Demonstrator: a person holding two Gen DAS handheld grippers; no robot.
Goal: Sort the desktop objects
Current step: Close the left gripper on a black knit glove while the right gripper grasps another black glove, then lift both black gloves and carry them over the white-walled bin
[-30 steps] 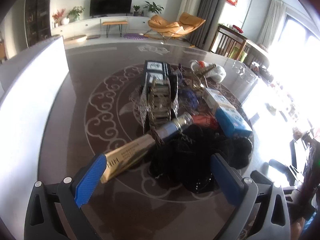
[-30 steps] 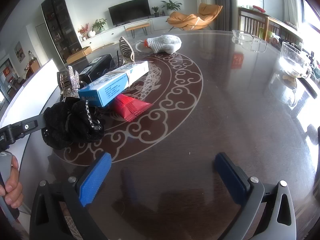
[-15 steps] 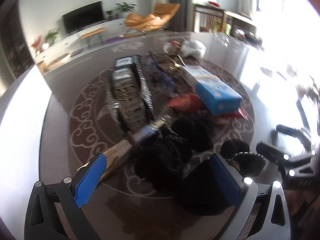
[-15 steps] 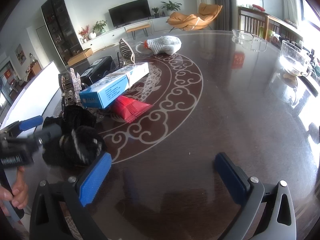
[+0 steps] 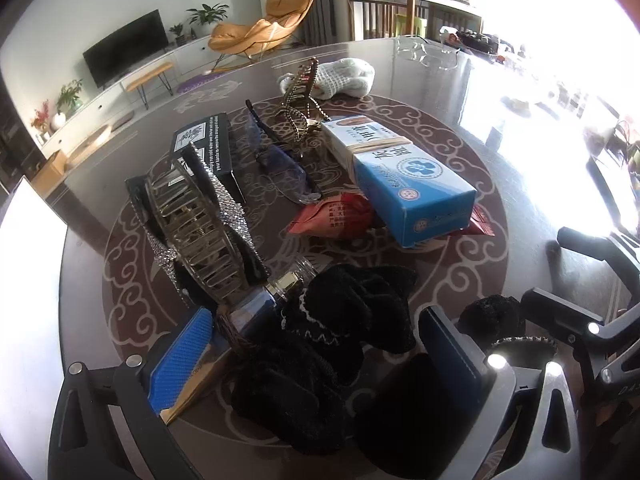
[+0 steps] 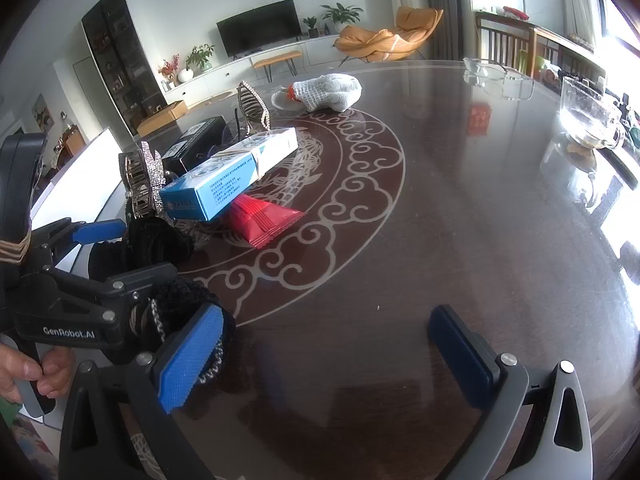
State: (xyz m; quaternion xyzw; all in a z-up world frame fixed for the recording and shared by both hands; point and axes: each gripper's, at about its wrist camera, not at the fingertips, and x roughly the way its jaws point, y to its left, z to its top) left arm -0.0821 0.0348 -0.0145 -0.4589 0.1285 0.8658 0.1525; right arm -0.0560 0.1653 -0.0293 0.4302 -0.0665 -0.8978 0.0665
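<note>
While your left tongs [image 5: 316, 356] straddle the black scrunchies [image 5: 332, 344] with fingers wide, your right tongs [image 6: 324, 356] gape over bare table [image 6: 440, 240].

Sunlit lounge: television [image 6: 259, 37], orange chair [image 6: 384, 38].

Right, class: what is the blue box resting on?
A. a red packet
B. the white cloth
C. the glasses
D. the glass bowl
A: the blue box lies tilted with its near end on top of the red packet, clear in both views.
</note>
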